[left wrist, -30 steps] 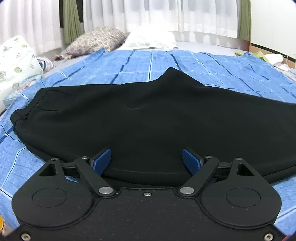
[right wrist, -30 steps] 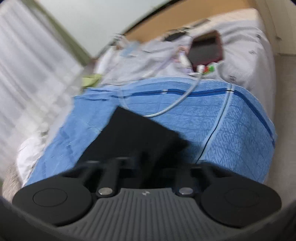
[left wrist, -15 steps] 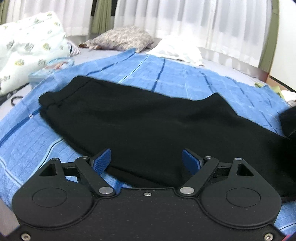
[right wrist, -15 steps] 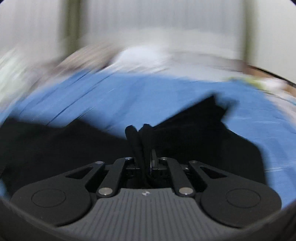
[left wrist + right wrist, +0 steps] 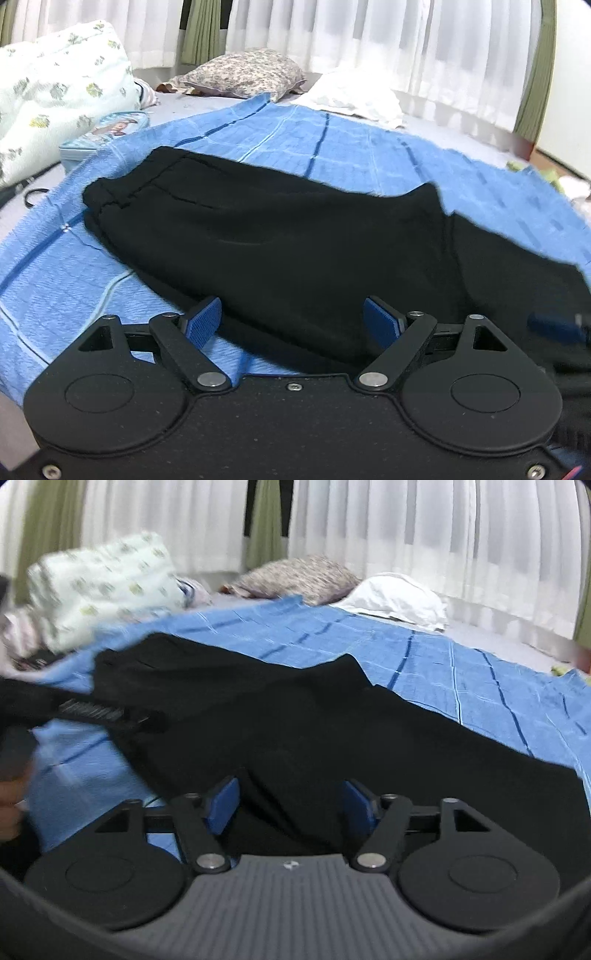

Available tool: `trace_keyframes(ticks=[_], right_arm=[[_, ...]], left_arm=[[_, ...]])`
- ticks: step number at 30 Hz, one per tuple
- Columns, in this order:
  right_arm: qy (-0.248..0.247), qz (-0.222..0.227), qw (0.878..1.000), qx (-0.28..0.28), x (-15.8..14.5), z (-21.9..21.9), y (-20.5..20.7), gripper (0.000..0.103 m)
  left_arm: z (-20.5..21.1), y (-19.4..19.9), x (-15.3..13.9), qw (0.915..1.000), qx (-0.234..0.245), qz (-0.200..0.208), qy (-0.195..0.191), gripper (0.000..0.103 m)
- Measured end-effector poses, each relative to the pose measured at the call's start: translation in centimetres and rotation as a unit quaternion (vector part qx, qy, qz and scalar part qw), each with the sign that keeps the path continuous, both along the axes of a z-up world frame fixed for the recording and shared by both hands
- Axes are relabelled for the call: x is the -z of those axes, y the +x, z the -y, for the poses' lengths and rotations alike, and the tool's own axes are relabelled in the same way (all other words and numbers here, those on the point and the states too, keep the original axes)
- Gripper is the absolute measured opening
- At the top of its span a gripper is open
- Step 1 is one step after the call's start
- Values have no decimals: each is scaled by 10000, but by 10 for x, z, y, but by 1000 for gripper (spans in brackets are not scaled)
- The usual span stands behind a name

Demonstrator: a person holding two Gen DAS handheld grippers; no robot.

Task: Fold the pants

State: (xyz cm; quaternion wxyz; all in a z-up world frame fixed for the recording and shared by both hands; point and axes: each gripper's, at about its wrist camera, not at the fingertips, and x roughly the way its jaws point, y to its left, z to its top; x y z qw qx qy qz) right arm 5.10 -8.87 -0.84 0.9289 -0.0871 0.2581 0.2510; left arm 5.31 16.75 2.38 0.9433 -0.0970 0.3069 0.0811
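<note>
black pants point(image 5: 295, 240), blue blanket point(image 5: 351, 155) (dark-striped)

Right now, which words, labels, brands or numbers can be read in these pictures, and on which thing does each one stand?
Readable text: none.
Right tongs: small pale emblem on the grey body, a mark, no letters.
Blue pouch beside the blue blanket: printed picture, too blurred to read.
Black pants: no label shows.

No legible text, number or brand name appears in either view. The right gripper point(image 5: 290, 805) body carries a small pale emblem at its centre, too small to read. The flat blue case point(image 5: 105, 134) beside the blue bedspread point(image 5: 332, 155) bears a printed picture; any lettering is blurred.
</note>
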Motion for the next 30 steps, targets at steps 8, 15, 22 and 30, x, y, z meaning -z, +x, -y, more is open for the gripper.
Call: trace_keyframes(ticks=[8,15,22,30], right_arm=[[123,479,9928,1090,-8,76,-45,87],[-414,574,9624,2624,3,146,-63,87],[-524,332,9495,3075,16,177,-59,87],[-356,230,9496,3106,23,173,-17,82]], left_arm=[[54,7,-17,9942,937,174,-503,86],[108,24,1,9947,994,-51,-254,86],[147,25,27,9925,930,-217,758,88],[149,24,29,9939,808,-206,721,90]])
